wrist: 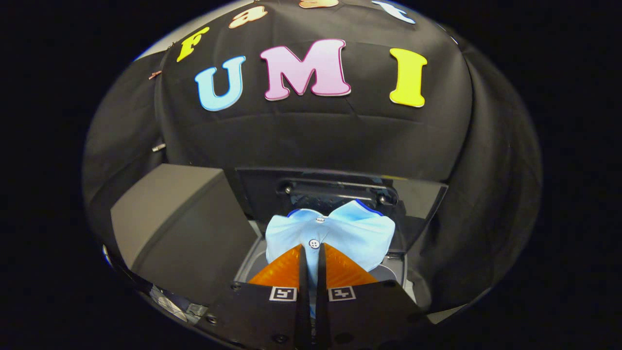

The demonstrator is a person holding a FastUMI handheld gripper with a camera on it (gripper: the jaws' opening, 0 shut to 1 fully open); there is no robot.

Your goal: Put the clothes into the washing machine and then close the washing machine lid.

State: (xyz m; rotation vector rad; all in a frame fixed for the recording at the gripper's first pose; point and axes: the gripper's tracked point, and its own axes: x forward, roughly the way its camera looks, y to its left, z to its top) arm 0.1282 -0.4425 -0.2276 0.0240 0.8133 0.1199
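Open washing machine below, light blue shirt over its opening, dark grey box beside it

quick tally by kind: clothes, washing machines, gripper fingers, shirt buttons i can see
light blue collared shirt, pinched in the gripper over the open tub: 1
dark grey top-loading washing machine, lid raised: 1
orange gripper fingers, both pressing on the shirt: 2
white shirt buttons: 2
total: 6

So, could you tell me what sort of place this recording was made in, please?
Probably a staged laundry booth rather than a real home: black cloth wall behind, an open top-loading washing machine with raised lid, and a light blue shirt pinched in the hand-held gripper above its tub.
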